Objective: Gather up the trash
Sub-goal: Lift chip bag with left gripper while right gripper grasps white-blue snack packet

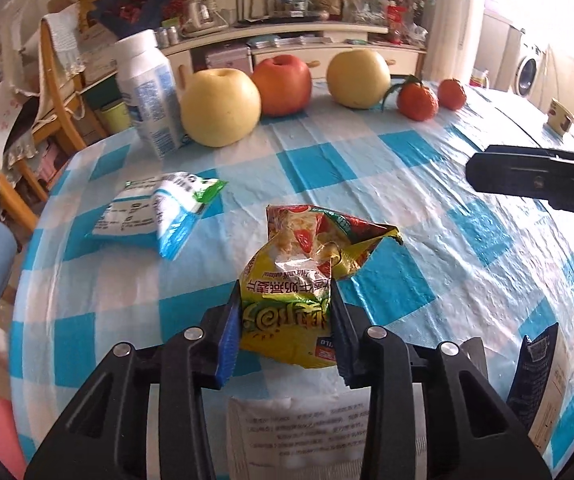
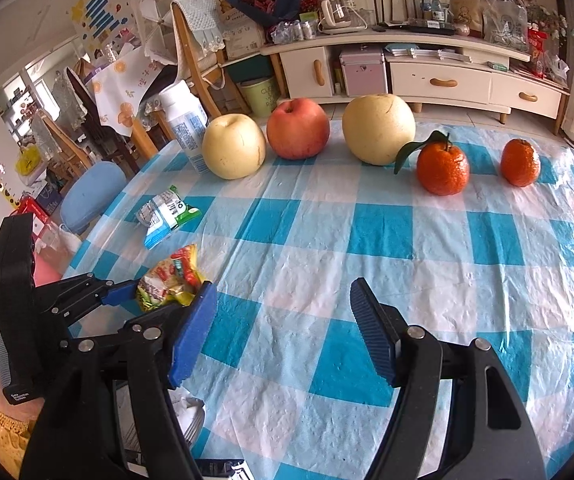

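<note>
Through the left wrist camera, the left gripper (image 1: 285, 320) is clamping its blue pads on the lower part of a crumpled yellow-green snack wrapper (image 1: 307, 280), jaws drawn narrow around it. The wrapper is sitting near the front of a table covered in a blue-and-white checked tablecloth (image 1: 367, 200), its torn top flaring open beyond the fingertips. To the left and farther back, a flattened blue-and-white packet (image 1: 155, 212) is lying on the cloth, well apart from the wrapper. Along the far edge a white bottle (image 1: 149, 88) is standing upright just beside a yellow pear (image 1: 219, 108), followed by a red apple (image 1: 283, 84), a second yellow pear (image 1: 357, 78) and two mandarins (image 1: 417, 100). A printed paper sheet (image 1: 299, 428) is lying under the gripper at the near edge, and a dark blue packet (image 1: 535, 380) is resting at the right edge. The right gripper (image 1: 535, 184) is showing partly at the right.

Through the right wrist camera, the right gripper (image 2: 283, 332) is hovering over bare tablecloth (image 2: 407, 240) with its jaws spread wide and nothing between them. At the left, the left gripper (image 2: 159, 298) is gripping the snack wrapper (image 2: 171, 280), whose top is sticking up between its fingers. The blue-and-white packet (image 2: 167, 216) is lying beyond it. The white bottle (image 2: 185, 124), pears, apple (image 2: 297, 128) and mandarins (image 2: 443, 168) are lined up along the far side.
</note>
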`<state>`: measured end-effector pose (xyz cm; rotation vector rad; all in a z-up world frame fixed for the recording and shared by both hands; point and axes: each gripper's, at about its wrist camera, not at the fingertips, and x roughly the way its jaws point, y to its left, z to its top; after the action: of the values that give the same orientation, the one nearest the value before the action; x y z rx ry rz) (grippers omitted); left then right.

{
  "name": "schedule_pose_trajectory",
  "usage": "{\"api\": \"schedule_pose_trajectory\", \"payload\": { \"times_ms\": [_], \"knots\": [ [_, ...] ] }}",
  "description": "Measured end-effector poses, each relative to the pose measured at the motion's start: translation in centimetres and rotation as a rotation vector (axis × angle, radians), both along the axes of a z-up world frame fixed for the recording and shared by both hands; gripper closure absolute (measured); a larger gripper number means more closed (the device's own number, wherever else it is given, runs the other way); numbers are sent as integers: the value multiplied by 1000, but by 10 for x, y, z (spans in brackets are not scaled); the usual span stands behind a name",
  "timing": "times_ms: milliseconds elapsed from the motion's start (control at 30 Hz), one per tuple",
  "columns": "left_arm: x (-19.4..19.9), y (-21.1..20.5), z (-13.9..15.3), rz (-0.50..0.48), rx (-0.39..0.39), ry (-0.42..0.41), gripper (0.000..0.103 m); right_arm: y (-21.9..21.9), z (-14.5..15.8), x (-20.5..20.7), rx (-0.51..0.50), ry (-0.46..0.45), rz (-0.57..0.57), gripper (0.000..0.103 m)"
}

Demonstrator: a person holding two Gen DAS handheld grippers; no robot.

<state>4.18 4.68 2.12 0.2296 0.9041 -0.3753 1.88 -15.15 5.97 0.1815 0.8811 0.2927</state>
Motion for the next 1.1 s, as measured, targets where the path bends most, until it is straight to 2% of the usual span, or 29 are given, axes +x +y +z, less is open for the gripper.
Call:
{"api": "schedule_pose_trajectory", "payload": {
  "times_ms": [300,467,600,733,800,967,1067,1100],
  "knots": [
    [-26,31,31,87,-104,-39,64,-8,-2,-20,72,23,-22,33],
    [-41,56,43,150,-150,-60,64,2,-3,-29,92,28,7,33],
    [-47,82,49,198,-155,-76,64,23,1,-35,41,6,71,32],
    [-48,108,51,247,-176,-86,64,50,5,-39,-74,-29,121,30],
    [-47,121,52,269,-187,-91,64,60,7,-37,-87,-41,141,27],
    [-42,150,53,313,-213,-102,64,83,6,-9,-90,-35,176,26],
    [-38,166,53,345,-228,-104,64,112,5,12,-139,-41,223,26],
    [-36,172,52,360,-230,-104,64,125,6,21,-162,-52,246,23]
  ]
}}
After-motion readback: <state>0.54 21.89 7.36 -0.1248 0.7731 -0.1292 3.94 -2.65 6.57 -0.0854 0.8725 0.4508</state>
